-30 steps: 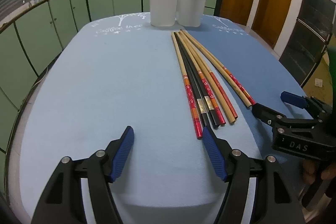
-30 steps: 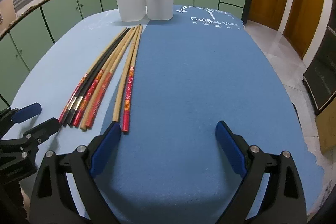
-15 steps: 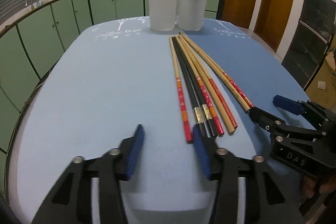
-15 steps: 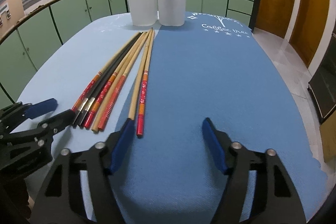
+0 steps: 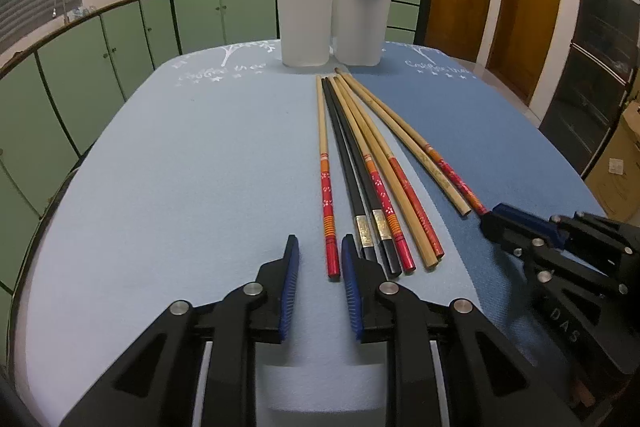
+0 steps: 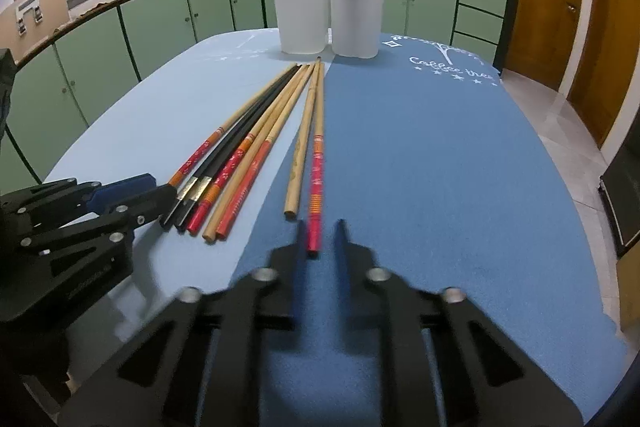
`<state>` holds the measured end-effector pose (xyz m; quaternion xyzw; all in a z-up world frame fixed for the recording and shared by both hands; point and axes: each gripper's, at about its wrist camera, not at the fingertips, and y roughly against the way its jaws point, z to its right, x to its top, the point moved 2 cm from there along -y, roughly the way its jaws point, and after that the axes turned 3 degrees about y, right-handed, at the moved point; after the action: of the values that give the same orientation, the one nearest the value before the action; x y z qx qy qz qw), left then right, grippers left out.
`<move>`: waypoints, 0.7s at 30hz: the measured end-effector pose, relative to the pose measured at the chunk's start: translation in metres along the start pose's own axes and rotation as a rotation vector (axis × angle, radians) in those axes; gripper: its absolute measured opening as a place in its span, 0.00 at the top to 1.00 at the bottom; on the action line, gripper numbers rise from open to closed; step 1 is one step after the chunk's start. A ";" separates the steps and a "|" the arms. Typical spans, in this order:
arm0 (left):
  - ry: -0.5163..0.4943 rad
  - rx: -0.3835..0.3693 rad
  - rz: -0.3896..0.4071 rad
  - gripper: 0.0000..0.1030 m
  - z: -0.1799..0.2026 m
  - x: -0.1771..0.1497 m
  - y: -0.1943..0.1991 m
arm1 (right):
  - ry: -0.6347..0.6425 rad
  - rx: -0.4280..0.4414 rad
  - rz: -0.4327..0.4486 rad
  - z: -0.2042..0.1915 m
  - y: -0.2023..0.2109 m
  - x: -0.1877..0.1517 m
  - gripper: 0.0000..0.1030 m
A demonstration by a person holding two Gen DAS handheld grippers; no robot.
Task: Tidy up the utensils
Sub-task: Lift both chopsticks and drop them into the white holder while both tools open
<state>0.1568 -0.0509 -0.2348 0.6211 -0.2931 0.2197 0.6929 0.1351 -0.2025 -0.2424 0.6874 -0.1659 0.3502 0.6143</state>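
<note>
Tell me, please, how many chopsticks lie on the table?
8 chopsticks: six bunched on the left, a pair slightly apart on the right; none seems hidden.

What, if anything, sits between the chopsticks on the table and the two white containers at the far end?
Nothing visible. The chopsticks lie with their far tips pointing at the white containers, and only bare blue tablecloth lies in the short gap between them.

both wrist views sit low and close, facing the chopsticks (image 5: 362, 163) and, seemingly, one holder (image 6: 328, 15).
</note>
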 end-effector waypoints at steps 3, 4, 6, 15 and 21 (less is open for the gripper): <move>0.017 -0.020 -0.003 0.94 -0.001 0.001 0.001 | -0.018 0.009 -0.002 0.002 0.002 0.001 0.95; 0.019 -0.022 -0.005 0.94 -0.001 0.001 0.001 | -0.025 0.010 0.001 0.003 0.004 0.002 0.95; 0.020 -0.028 -0.008 0.94 -0.002 0.003 0.003 | -0.037 0.014 0.012 0.007 0.009 0.005 0.95; 0.007 -0.017 0.088 0.94 -0.010 0.037 0.046 | -0.059 0.013 0.103 0.027 0.051 0.038 0.95; 0.006 -0.016 0.194 0.94 -0.016 0.073 0.083 | -0.082 0.028 0.157 0.040 0.076 0.073 0.95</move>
<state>0.1571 -0.0284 -0.1253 0.5836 -0.3514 0.2851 0.6743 0.1473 -0.2407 -0.1366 0.6946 -0.2392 0.3711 0.5680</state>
